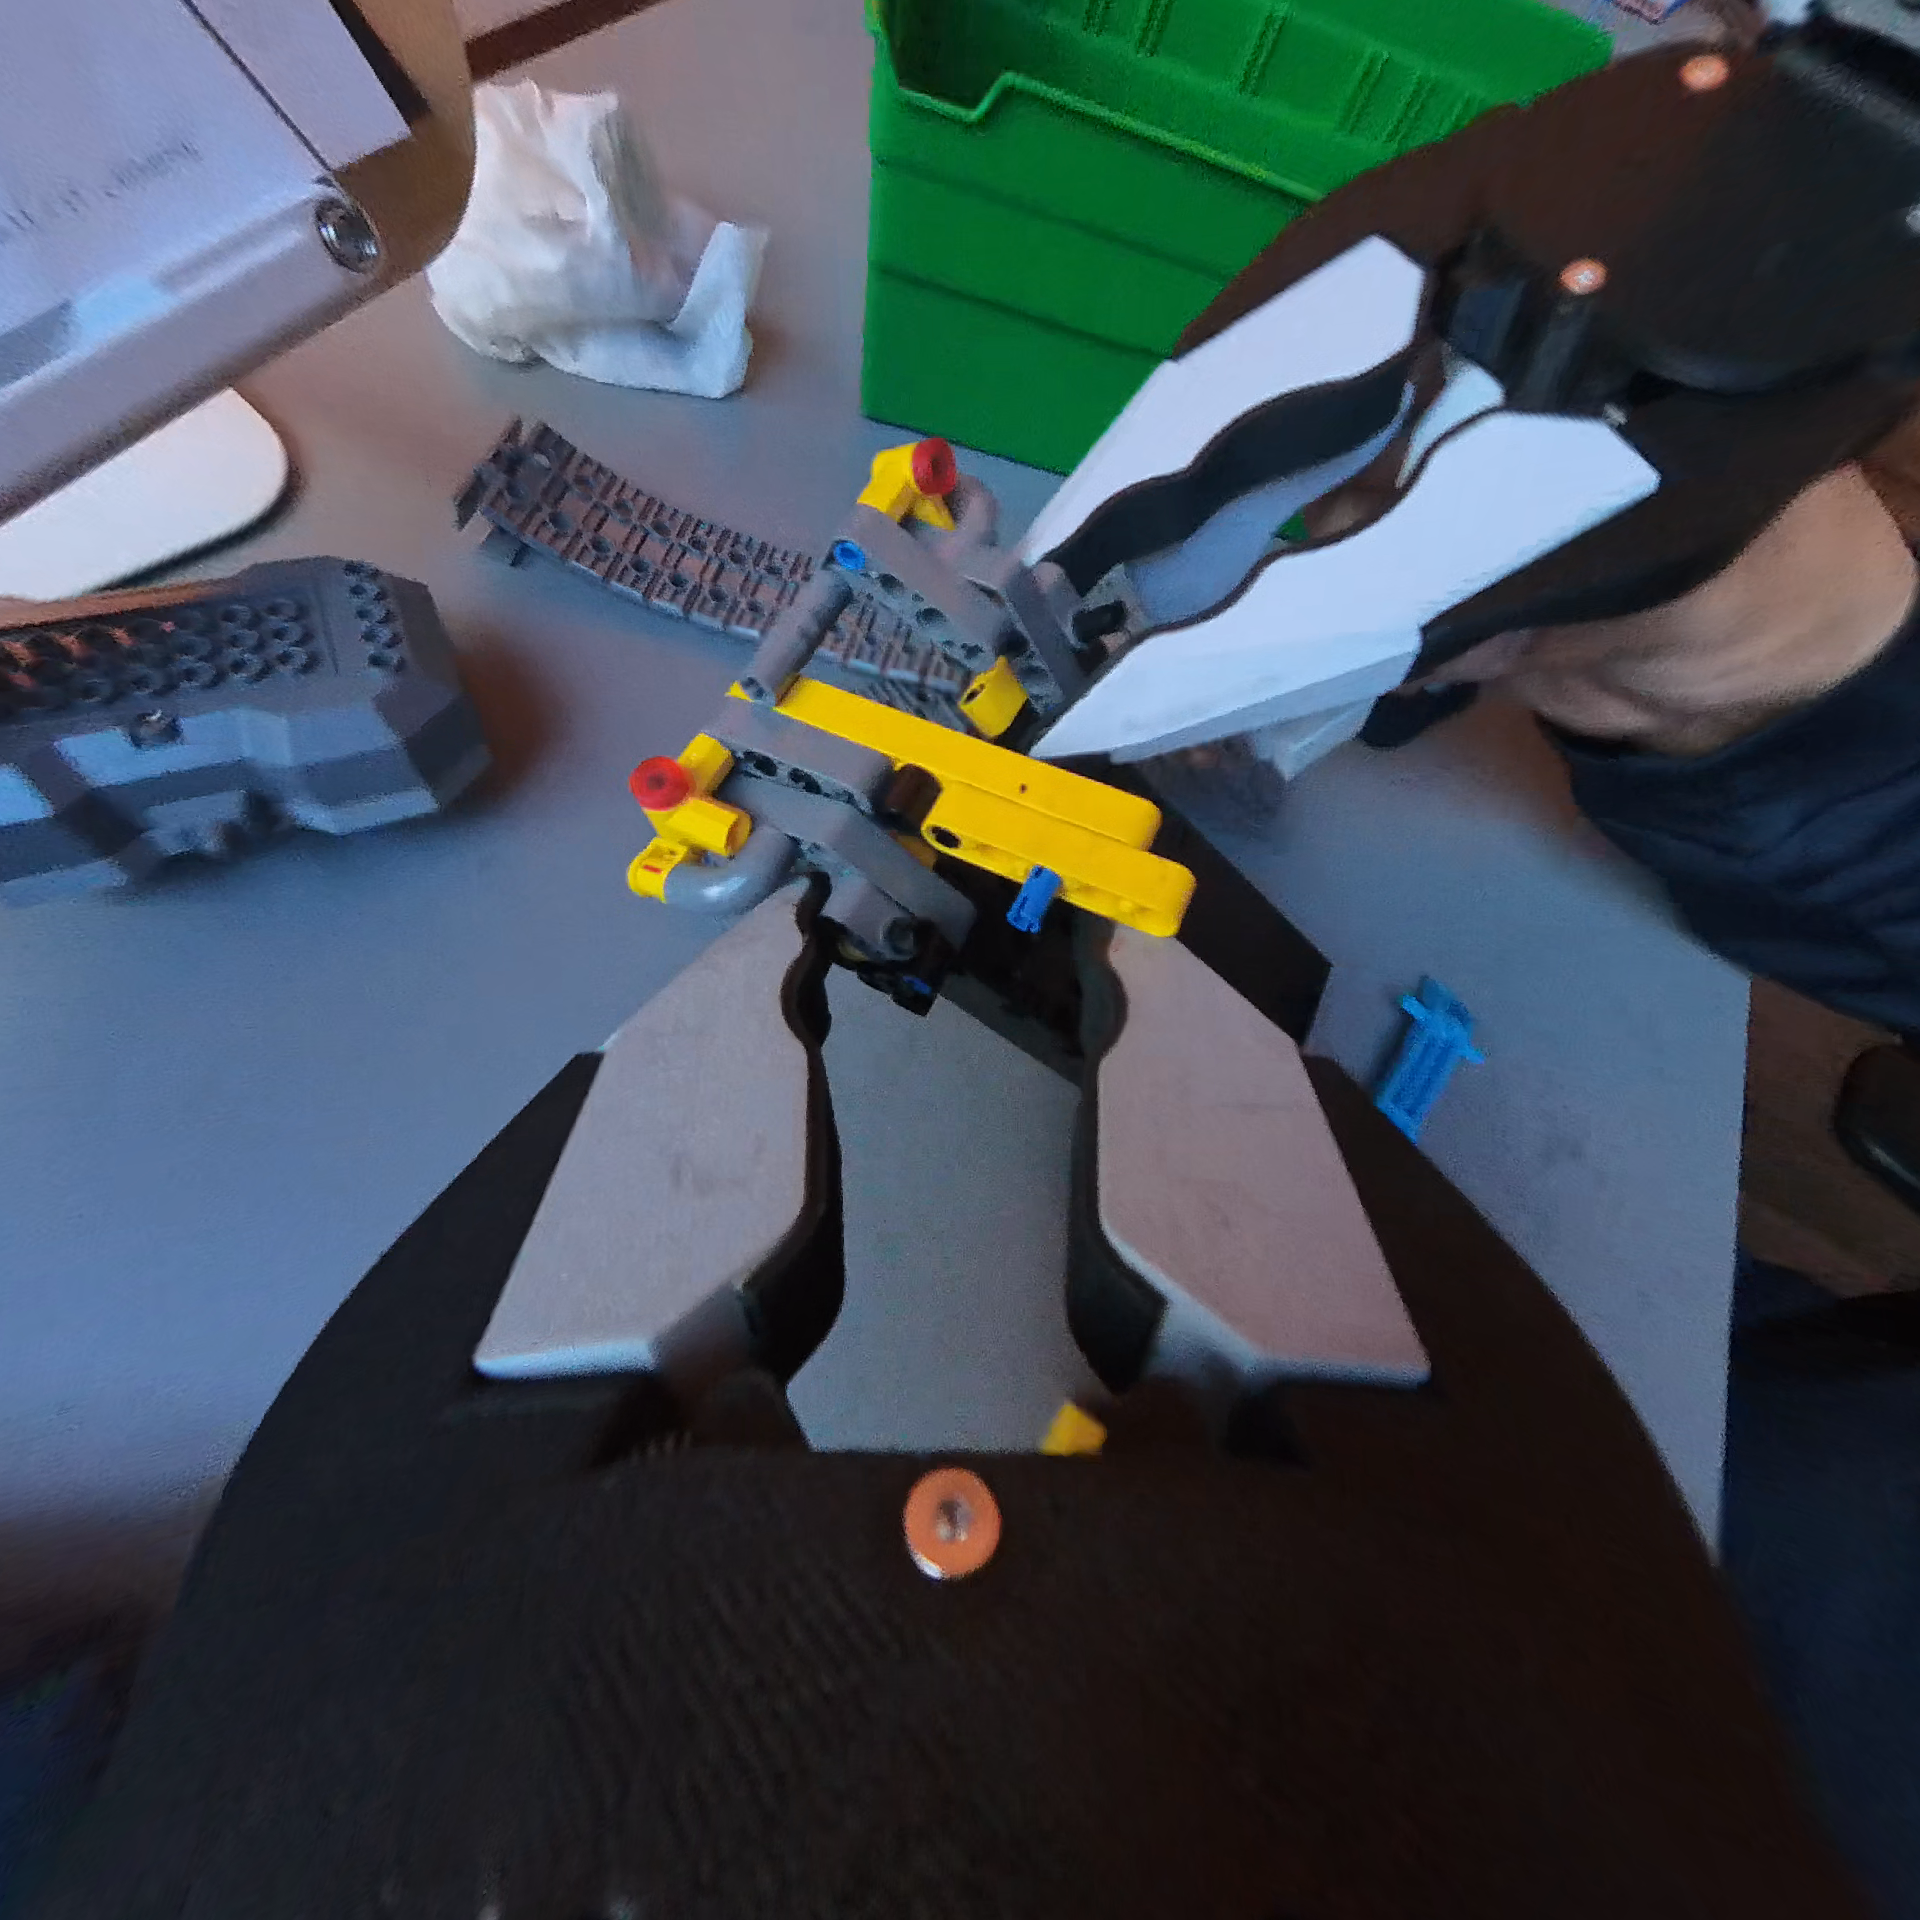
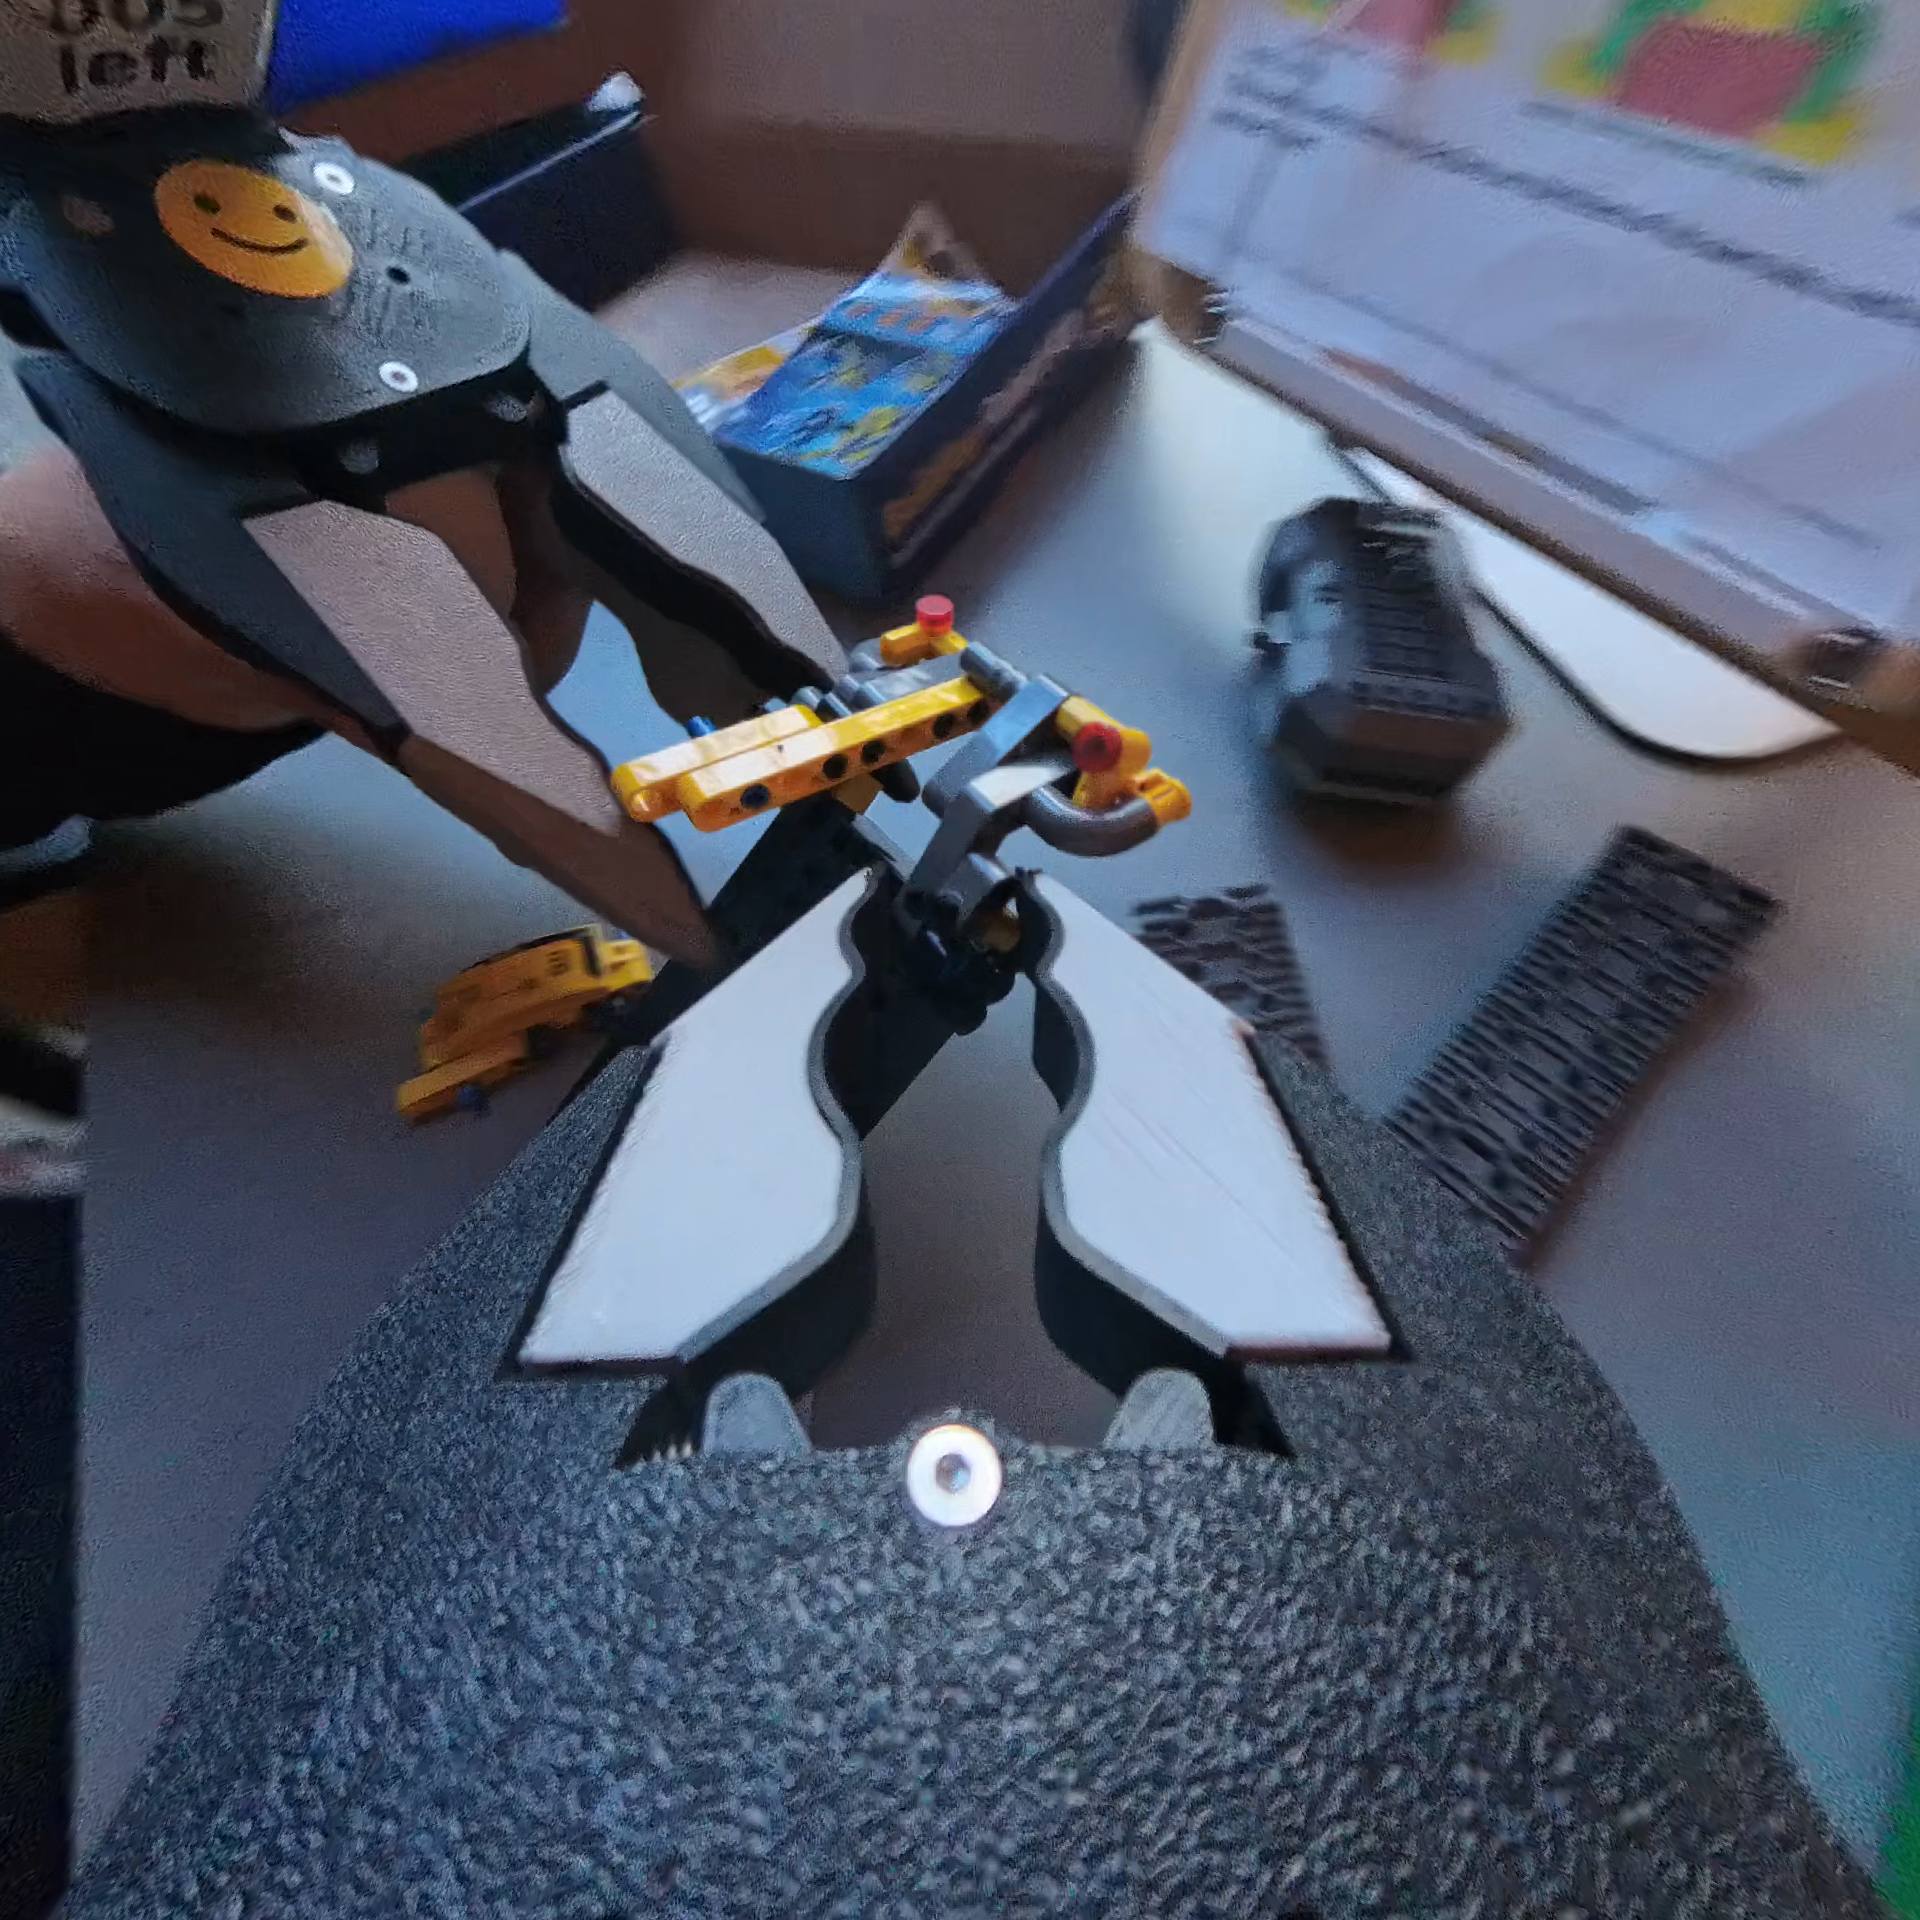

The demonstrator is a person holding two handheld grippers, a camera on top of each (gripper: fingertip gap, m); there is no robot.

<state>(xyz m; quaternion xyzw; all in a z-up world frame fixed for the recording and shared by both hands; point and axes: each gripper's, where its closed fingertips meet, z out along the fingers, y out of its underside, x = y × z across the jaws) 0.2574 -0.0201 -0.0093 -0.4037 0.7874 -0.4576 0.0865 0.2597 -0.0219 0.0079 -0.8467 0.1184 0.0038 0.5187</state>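
A toy-brick assembly (image 1: 966, 790) of yellow beams, grey frames and red caps is held above the grey table between both grippers. My left gripper (image 1: 940, 925) grips its near end, on the dark part under the yellow beams. My right gripper (image 1: 1049, 649) comes in from the upper right and pinches a grey frame at the far side. In the right wrist view the assembly (image 2: 810, 758) sits just ahead of my right gripper (image 2: 945, 894), which is shut on a grey and black part. My left gripper (image 2: 774, 810) straddles the yellow beams from the left.
A green bin (image 1: 1039, 260) and crumpled white paper (image 1: 603, 260) stand behind. A grey brick block (image 1: 229, 707) and dark studded plates (image 1: 623, 530) lie left. A blue piece (image 1: 1429, 1049) lies right. A yellow brick part (image 2: 520, 1008), a printed box (image 2: 894, 416) and a monitor base (image 2: 1621, 644) show too. Only a small space, under 4 cm, lies between the two pairs of fingers. The monitor base (image 2: 1621, 644) is about equally far from each gripper, around 25 cm.
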